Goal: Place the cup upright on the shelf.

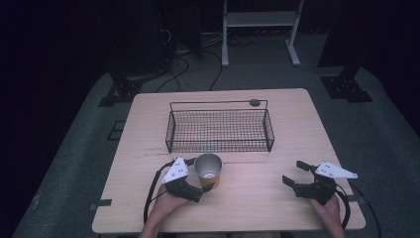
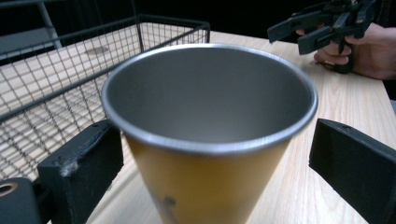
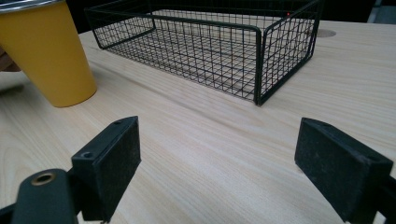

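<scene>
A yellow metal cup [image 1: 208, 167] stands upright on the wooden table [image 1: 257, 208], just in front of a black wire basket [image 1: 220, 145]. My left gripper [image 1: 199, 175] is open, with one jaw on each side of the cup. In the left gripper view the cup [image 2: 205, 98] sits between the jaws, with a gap on the right side. My right gripper [image 1: 293, 172] is open over bare table at the front right, with nothing between its jaws. From the right gripper [image 3: 215, 168], the cup [image 3: 46, 51] stands at far left and the basket [image 3: 261, 60] lies ahead.
The basket [image 2: 46, 84] looks empty and spans the middle of the table. A small dark round spot [image 1: 254, 102] lies behind it. The right gripper [image 2: 308, 32] and its hand appear beyond the cup. A white frame [image 1: 260, 20] and cables lie on the floor beyond the table.
</scene>
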